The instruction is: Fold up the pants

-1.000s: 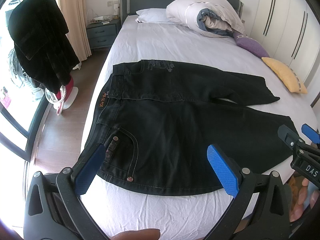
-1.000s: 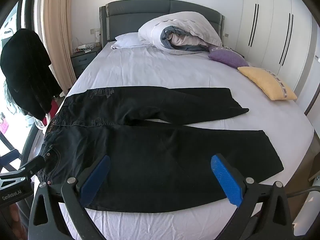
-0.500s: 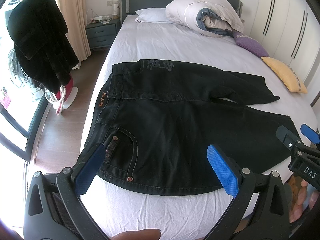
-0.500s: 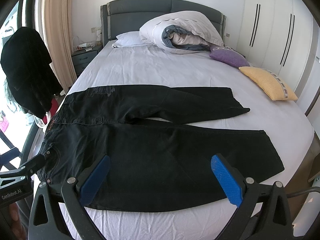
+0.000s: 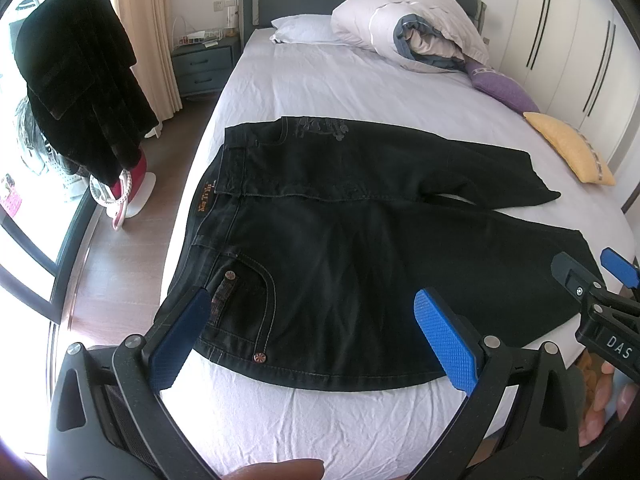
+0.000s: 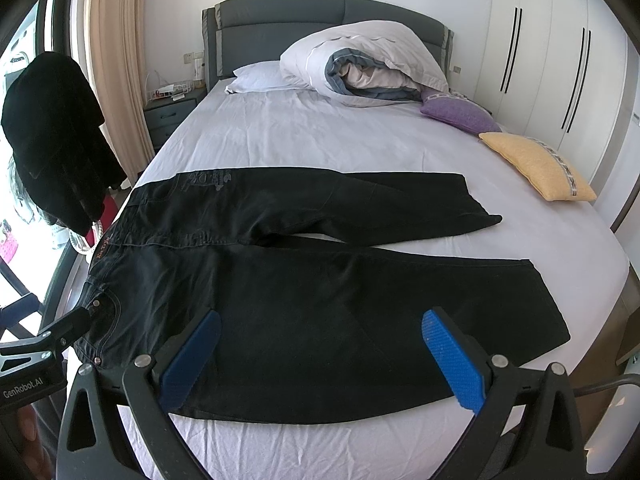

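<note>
where white bed lies, pants spread.

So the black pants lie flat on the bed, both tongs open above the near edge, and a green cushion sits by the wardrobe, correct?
Not quite: the cushion by the wardrobe is yellow, as the right wrist view shows. The pants, bed and open tongs are as stated.
</note>
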Demonstrator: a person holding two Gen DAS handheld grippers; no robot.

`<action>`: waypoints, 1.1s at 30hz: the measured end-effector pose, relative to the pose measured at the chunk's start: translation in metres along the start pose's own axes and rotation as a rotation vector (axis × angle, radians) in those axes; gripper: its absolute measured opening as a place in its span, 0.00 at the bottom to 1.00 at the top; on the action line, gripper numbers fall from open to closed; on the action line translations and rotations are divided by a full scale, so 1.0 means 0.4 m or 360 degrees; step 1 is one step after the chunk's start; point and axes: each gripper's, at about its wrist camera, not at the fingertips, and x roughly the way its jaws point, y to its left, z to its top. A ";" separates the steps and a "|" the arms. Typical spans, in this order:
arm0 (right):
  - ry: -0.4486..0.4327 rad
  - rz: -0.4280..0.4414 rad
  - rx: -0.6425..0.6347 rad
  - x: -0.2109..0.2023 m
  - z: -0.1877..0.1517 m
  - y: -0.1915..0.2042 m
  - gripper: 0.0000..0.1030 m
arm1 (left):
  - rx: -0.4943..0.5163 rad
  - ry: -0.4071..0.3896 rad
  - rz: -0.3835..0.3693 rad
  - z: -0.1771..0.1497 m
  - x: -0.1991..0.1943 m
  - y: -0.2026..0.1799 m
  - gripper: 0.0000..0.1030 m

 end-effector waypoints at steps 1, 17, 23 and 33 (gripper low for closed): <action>-0.0001 0.0000 0.0000 -0.001 0.002 -0.001 1.00 | 0.0000 -0.0001 0.0000 -0.009 0.005 -0.001 1.00; 0.0005 0.0001 0.0001 0.007 -0.017 0.007 1.00 | 0.0000 0.0004 0.0001 -0.011 0.006 -0.002 1.00; 0.0008 0.0000 0.0001 0.008 -0.021 0.008 1.00 | 0.0000 0.0005 0.0001 -0.024 0.011 -0.002 1.00; 0.0009 0.0002 0.0003 0.020 -0.040 0.019 1.00 | 0.0001 0.0008 0.0001 -0.030 0.014 -0.002 1.00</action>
